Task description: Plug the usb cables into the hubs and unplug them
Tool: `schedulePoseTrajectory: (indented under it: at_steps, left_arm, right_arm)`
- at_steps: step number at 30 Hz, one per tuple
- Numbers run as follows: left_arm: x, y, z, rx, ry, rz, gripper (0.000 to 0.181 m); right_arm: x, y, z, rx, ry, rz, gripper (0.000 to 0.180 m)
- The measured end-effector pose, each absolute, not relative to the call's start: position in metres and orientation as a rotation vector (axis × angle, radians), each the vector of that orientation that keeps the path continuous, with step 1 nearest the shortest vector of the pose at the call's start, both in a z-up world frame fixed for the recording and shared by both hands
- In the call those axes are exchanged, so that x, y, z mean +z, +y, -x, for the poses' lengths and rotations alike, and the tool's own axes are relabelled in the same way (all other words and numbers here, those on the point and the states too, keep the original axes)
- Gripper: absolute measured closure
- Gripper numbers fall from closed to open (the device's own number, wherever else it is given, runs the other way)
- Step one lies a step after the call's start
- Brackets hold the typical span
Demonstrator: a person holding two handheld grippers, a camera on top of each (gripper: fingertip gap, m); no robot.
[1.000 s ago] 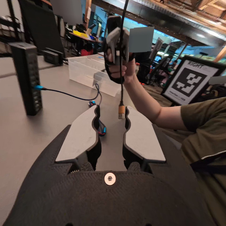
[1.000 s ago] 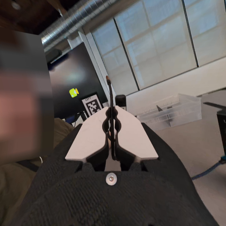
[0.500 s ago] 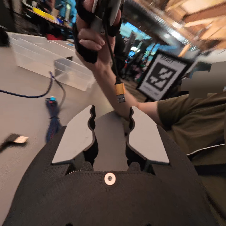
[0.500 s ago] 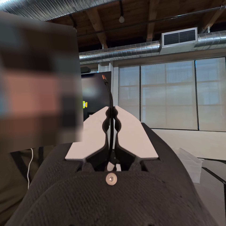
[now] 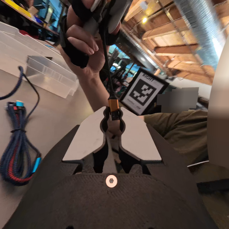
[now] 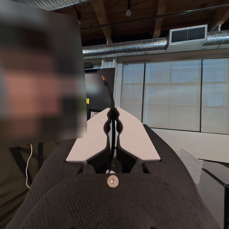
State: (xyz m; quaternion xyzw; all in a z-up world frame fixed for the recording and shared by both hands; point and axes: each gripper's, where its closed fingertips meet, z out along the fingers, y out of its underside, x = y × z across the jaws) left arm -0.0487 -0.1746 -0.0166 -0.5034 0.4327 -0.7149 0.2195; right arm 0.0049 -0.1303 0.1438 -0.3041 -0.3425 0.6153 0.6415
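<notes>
The left gripper [image 5: 113,114] apparently pinched the orange-sleeved metal USB plug [image 5: 113,109]; the right gripper [image 6: 113,109] was clamped on its thin black cable [image 6: 112,130].

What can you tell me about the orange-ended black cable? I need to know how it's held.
The black cable is thin and smooth, hanging from the shut right gripper. Its lower end is an orange-sleeved plug with a metal tip, pinched at the tips of the left gripper. Its other, small copper-coloured end points upward, free.
</notes>
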Motion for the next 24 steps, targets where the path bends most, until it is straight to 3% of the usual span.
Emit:
schedulePoseTrajectory:
  at_steps: [1,7,10,12,18,24]
  left_arm:
    - [-0.019,-0.173,0.049,-1.901,1.216,1.391,0.168]
    - [-0.013,-0.157,0.066,-1.672,1.223,1.386,0.168]
    - [-0.001,-0.143,0.085,-1.530,1.219,1.342,0.168]
    - [0.008,-0.134,0.099,-1.444,1.210,1.324,0.168]
    - [0.019,-0.101,0.131,-1.019,1.233,1.326,0.168]
    - [0.022,-0.087,0.141,-0.652,1.275,1.314,0.169]
  right_arm:
    - [0.142,-0.129,-0.004,1.388,-0.789,0.707,0.176]
    - [0.138,-0.135,0.000,1.328,-0.834,0.702,0.174]
    - [0.138,-0.131,-0.001,1.261,-0.800,0.719,0.150]
    - [0.133,-0.123,-0.002,1.205,-0.799,0.765,0.144]
    - [0.124,-0.110,-0.010,1.178,-0.786,0.860,0.146]
    - [0.121,-0.170,0.052,1.201,-1.024,0.996,0.155]
